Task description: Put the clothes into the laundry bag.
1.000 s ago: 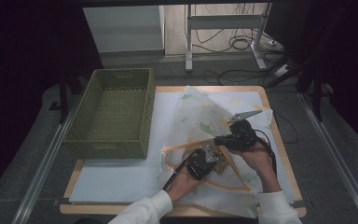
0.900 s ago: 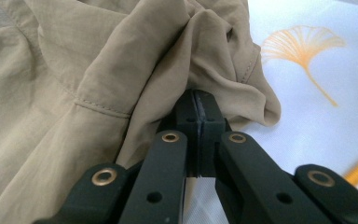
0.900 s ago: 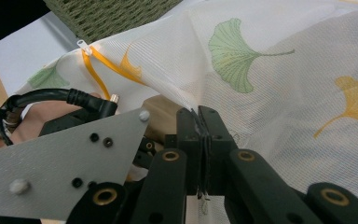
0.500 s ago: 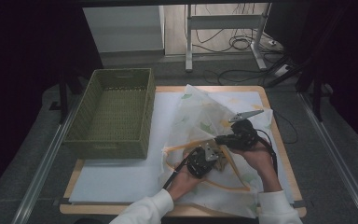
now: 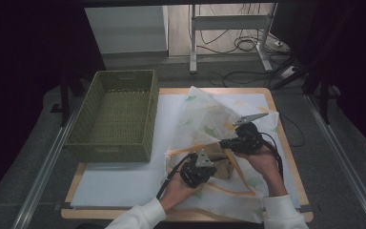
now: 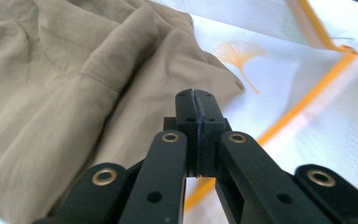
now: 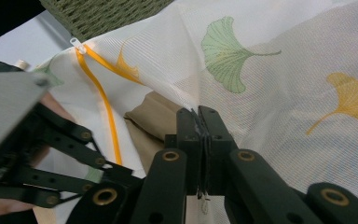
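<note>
1. A green woven basket [image 5: 112, 114] is sitting on the left half of the surface [image 5: 124, 179], on a pale sheet, with nothing in it as far as the high view is showing.
2. Just right of the basket, a white mesh laundry bag [image 5: 209, 114] printed with green and yellow ginkgo leaves is lying spread across the middle and right of the surface; its orange zipper band [image 7: 103, 100] is running along the opening, with a small white pull at its far end.
3. A beige garment [image 6: 51, 93] is lying bunched at the bag's opening, near the front edge.
4. The left tongs [image 6: 196, 100], held in the left hand [image 5: 178, 190], are pressing their jaws flat together beside the beige cloth, with nothing seen between them.
5. The right tongs [image 7: 200, 116], held in the right hand [image 5: 262, 160], are pinching the mesh of the bag's upper layer, jaws tight on the fabric.
6. No readable writing or brand is appearing on any item.
</note>
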Demonstrator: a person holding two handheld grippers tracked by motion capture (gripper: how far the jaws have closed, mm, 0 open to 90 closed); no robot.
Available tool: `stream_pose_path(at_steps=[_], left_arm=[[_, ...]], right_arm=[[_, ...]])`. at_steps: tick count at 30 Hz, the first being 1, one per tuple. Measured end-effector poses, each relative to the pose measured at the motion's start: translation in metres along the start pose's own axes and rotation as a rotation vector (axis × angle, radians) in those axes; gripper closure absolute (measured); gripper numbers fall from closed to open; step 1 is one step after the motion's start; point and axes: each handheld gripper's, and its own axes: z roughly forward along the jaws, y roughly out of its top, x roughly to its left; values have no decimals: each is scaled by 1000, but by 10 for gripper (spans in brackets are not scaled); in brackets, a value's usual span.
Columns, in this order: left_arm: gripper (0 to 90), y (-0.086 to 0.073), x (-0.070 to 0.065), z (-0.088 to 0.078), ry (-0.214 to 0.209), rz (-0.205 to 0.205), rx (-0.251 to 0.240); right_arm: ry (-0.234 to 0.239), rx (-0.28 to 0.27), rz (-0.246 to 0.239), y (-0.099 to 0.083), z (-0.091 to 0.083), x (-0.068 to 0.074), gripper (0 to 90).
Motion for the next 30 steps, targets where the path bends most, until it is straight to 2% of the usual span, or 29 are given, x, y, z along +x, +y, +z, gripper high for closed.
stream_pose_path(at_steps=[5, 7, 8, 17, 23, 30], left_arm=[[900, -10, 2, -13, -21, -7, 6], [900, -14, 3, -20, -24, -22, -3], [900, -16, 5, -23, -21, -15, 3], [900, -34, 9, -53, -35, -73, -19], [900, -49, 15, -70, -18, -106, -32], [900, -65, 24, -87, 23, -144, -65]], right_arm=[[1, 4, -6, 0, 1, 0, 864], [0, 5, -7, 0, 2, 1, 864], [1, 4, -8, 0, 2, 1, 864], [13, 3, -27, 1, 2, 8, 864], [21, 10, -27, 1, 6, 9, 864], [24, 21, -49, 1, 10, 16, 863]])
